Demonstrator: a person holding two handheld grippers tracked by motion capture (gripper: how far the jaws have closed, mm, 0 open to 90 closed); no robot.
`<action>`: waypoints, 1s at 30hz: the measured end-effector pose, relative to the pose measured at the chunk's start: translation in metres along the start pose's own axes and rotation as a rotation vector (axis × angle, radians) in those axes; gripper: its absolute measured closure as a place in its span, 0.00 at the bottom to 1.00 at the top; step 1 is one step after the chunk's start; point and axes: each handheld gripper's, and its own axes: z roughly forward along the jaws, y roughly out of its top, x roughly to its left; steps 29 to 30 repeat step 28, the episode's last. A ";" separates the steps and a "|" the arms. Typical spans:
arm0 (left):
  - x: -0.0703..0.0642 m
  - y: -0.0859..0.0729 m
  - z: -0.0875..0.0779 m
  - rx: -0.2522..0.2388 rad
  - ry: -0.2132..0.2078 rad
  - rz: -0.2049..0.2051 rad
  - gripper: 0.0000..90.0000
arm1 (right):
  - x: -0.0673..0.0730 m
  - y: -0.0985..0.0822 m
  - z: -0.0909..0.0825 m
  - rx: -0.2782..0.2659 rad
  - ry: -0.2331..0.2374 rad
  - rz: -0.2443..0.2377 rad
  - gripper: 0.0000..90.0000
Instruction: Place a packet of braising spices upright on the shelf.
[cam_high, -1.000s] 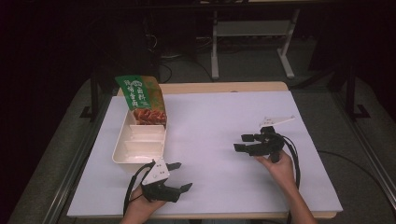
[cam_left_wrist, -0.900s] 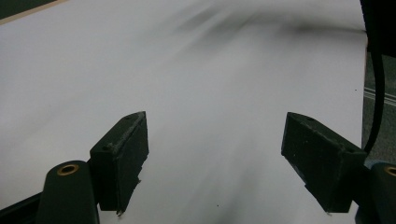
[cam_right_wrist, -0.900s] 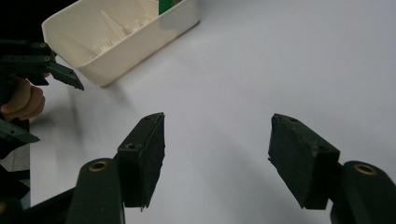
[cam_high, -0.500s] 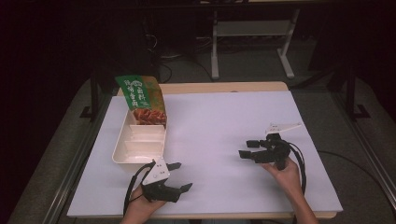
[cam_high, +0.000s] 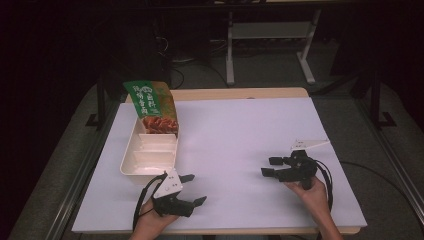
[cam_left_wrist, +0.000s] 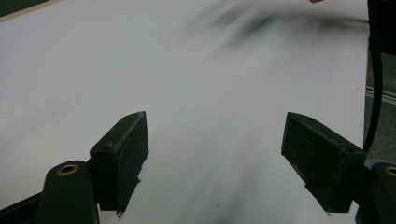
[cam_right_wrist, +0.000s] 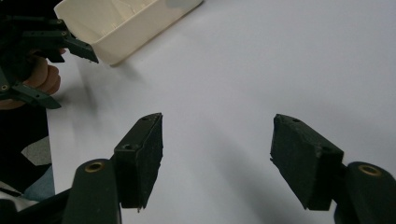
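Tray (cam_high: 146, 161): one, cream, compartmented, at table (cam_high: 240, 130) left edge; one green snack bag (cam_high: 152, 106) leans in its far compartment. Grippers: two, left gripper (cam_high: 193, 189) and right gripper (cam_high: 267, 166), jaws spread, holding nothing.

Cream plastic tray (cam_high: 148, 161) smooth; glossy bag (cam_high: 152, 105); matt white tabletop (cam_high: 240, 135).

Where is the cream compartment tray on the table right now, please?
In the high view, the cream tray lies at the table's left, just beyond the left hand-held gripper, with the green snack bag at its far end.
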 end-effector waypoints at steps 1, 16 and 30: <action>0.000 0.000 0.000 0.000 0.000 0.000 0.25 | 0.000 -0.001 -0.001 -0.002 0.000 -0.001 0.37; 0.001 -0.001 -0.001 0.001 0.003 0.001 0.25 | 0.005 -0.021 -0.010 -0.003 -0.005 0.016 0.37; 0.002 -0.002 -0.002 0.003 0.006 0.003 0.25 | 0.014 -0.027 -0.016 -0.034 -0.016 0.017 0.34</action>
